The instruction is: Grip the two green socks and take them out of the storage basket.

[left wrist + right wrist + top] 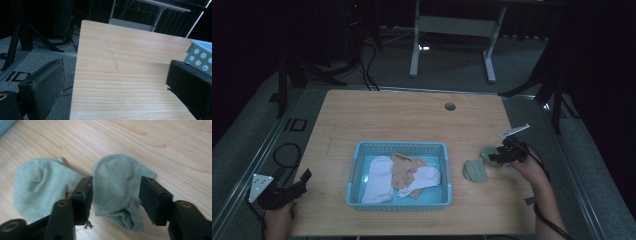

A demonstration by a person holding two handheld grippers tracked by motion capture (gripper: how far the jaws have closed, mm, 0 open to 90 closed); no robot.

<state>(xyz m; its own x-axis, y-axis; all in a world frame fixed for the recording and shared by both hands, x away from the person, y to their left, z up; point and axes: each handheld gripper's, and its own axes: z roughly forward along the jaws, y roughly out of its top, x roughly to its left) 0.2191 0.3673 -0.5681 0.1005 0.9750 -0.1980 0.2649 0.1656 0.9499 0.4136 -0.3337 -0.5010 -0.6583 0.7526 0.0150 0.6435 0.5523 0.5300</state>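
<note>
Two pale green socks lie on the wooden table (412,115) to the right of the basket. My right gripper (495,156) (117,182) stands open over one green sock (487,151) (117,167). That sock lies flat on the wood between the two pads, and neither pad squeezes it. The other green sock (475,170) (37,185) lies just outside the left jaw. My left gripper (303,180) (115,72) is open at the table's near left corner, with nothing but bare wood between its jaws.
A light blue perforated basket (399,145) (200,53) sits at the table's near middle. It holds two white socks (379,181) and a tan sock (404,169). A round cable hole (450,106) is at the far edge, and a desk frame (452,25) stands beyond.
</note>
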